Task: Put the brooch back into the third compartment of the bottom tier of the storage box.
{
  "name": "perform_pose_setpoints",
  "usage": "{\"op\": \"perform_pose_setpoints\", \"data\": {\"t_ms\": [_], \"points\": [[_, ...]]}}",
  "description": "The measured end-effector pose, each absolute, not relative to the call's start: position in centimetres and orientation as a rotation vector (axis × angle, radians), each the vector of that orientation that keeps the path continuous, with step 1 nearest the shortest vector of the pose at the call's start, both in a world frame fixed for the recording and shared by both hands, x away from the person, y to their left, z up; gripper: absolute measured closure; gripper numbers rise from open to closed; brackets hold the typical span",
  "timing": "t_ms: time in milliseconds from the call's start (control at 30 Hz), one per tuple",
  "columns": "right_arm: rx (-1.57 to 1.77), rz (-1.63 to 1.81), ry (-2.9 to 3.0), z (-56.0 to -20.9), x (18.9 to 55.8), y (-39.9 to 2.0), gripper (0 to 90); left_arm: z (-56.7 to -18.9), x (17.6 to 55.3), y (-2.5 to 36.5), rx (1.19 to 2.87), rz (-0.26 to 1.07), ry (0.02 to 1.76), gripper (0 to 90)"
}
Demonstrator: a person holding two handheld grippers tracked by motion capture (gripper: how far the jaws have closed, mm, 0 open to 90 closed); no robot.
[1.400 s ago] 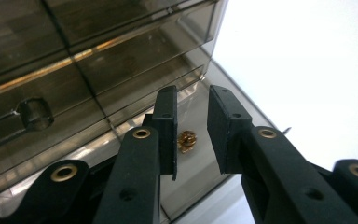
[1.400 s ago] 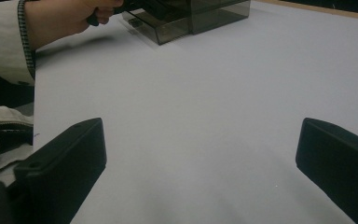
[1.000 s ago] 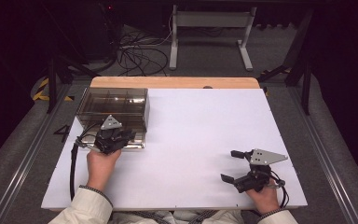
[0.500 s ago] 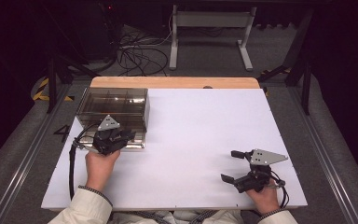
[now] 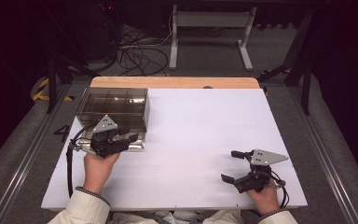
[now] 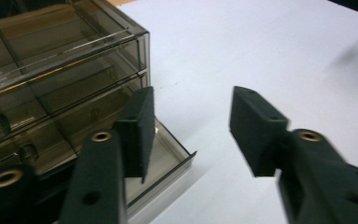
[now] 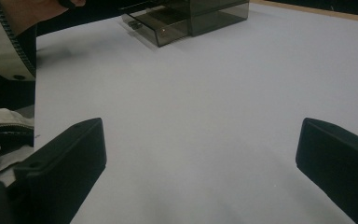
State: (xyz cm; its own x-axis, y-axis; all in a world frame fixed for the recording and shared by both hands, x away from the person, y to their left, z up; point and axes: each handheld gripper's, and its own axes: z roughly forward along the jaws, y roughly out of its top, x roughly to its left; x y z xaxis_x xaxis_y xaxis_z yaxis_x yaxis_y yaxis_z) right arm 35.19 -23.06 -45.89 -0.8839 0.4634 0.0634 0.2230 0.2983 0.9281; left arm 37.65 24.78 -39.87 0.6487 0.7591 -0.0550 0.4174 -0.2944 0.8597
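Right gripper (image 5: 235, 166) is sitting idle near the table's front edge, jaws wide, empty. Left gripper (image 5: 127, 138) has just been opening, nothing between the jaws, hovering at the drawer (image 6: 165, 161) pulled out of the smoked plastic box (image 5: 113, 106) at far left. One box, one open drawer. Looks light, rigid, slick; best taking hold at the drawer's front lip.
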Motion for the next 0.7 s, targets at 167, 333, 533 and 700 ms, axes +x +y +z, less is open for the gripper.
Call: {"op": "perform_pose_setpoints", "data": {"t_ms": [167, 333, 533, 700], "points": [[0.631, 1.625, 2.349, -45.9, 35.2, -23.1, 2.1, -39.4, 36.8, 24.6, 1.908, 0.455, 0.883, 28.6], [0.628, 1.627, 2.351, -45.9, 35.2, -23.1, 2.1, -39.0, 35.5, 24.1, 1.894, 0.485, 0.843, 12.8], [0.627, 1.628, 2.351, -45.9, 35.2, -23.1, 2.1, -38.4, 34.2, 23.9, 1.889, 0.473, 0.781, 6.5], [0.626, 1.627, 2.353, -45.9, 35.2, -23.0, 2.1, -38.7, 33.3, 24.2, 1.895, 0.45, 0.765, 4.8]]}}
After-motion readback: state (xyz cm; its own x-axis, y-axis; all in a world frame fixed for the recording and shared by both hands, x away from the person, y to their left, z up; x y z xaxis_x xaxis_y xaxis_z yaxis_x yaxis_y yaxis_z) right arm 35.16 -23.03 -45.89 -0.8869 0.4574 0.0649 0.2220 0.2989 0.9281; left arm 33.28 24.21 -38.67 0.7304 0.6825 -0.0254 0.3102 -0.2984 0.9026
